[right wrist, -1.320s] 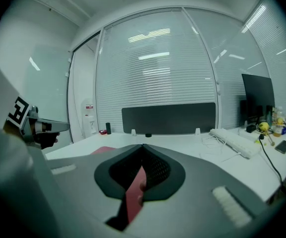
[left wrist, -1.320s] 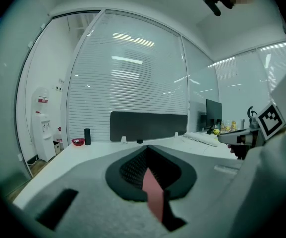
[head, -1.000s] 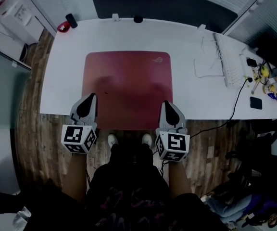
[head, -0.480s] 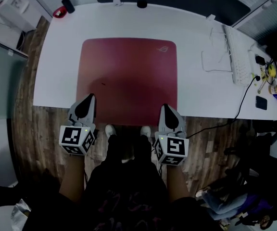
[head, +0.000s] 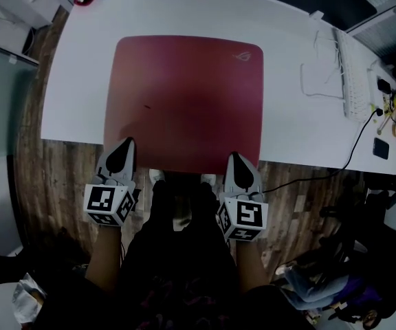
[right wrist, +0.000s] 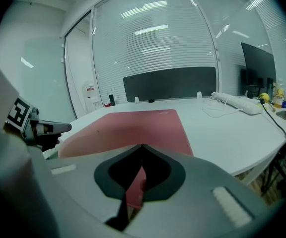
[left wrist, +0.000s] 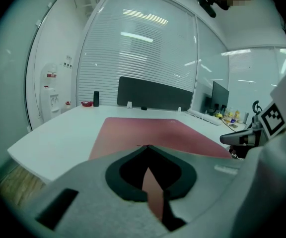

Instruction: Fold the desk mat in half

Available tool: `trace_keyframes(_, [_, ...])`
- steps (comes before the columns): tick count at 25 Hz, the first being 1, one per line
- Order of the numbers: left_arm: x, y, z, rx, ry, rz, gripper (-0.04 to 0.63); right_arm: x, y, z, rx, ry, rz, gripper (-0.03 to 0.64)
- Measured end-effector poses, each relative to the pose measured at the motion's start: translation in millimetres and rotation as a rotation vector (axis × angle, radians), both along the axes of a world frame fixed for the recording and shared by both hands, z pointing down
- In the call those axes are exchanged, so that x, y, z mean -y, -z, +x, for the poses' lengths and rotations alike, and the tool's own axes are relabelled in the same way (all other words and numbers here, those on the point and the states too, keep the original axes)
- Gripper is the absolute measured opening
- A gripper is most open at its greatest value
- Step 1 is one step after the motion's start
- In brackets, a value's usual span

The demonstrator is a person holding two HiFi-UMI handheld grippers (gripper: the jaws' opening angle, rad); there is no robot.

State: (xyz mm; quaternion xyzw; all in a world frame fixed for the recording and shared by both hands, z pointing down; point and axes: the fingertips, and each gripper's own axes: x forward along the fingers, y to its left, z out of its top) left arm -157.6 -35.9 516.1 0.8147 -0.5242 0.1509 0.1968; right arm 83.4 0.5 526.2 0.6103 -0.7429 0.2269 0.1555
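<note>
Folding had not begun. The dark red, round-cornered rectangular desk mat (head: 184, 102) lay fully spread and flat on the white rectangular table (head: 74, 81). No edge was lifted and no crease showed. By my judgement the whole task was yet to do: take up the near edge, carry it over to the far edge, and square the corners.

Mat position: left of the table's middle, its near edge at or just past the table's near edge, toward the person. The surface was smooth, matte and of one colour. A small pale logo (head: 243, 56) sat in the far right corner and a tiny dark speck (head: 146, 106) left of centre. It looked thin and limp, likely to sag between two hold points.

The grey two-jaw left gripper (head: 127, 143) was at the near left corner and the matching right gripper (head: 234, 157) at the near right, both pointing across the mat. Both claws were closed tip to tip with nothing clamped; the red strip behind the tips was mat seen beyond. The dim head view did not settle whether the tips touched the mat's edge.
</note>
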Motion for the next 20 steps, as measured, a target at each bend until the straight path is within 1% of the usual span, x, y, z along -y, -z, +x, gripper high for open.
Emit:
trace_keyframes(6, [-18,-24,-3,0.001,0.001,-0.047,0.002,-14,-18,-7,-0.016,0.029,-0.037,0.008])
trace_keyframes(14, [-37,-44,-3,0.062,-0.047,-0.075,0.002,-35,-40,-5,-0.052,0.052,-0.084,0.008])
trace_keyframes(17, [-40,-51,-3,0.060,-0.056,-0.094,0.002,-40,-45,-6,-0.071,0.067,-0.098,0.008])
trace_keyframes(20, [-42,-57,-3,0.061,-0.059,-0.106,0.002,-41,-49,-7,-0.068,0.064,-0.105,0.008])
